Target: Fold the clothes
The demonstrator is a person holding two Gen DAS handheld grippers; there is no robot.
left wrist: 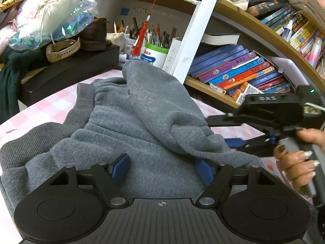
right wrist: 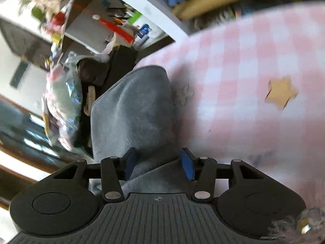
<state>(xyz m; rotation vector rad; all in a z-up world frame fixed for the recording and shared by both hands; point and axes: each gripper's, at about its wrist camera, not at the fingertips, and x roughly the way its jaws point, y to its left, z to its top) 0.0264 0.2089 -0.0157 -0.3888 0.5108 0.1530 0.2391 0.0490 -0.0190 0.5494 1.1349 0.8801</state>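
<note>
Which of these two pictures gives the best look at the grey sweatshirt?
The left wrist view: the grey sweatshirt is sharp, spread over the pink checked tablecloth, ribbed hem visible. The right wrist view is blurred, showing one fold.

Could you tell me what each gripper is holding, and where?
Neither gripper grips: the left gripper and right gripper are open, fingers straddling the grey fleece sweatshirt.

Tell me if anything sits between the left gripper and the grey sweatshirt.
Nothing visible does. The left gripper is open, its blue pads either side of the sweatshirt fabric directly below. The right gripper comes in from the right at a raised fold, not in the left one's path.
</note>
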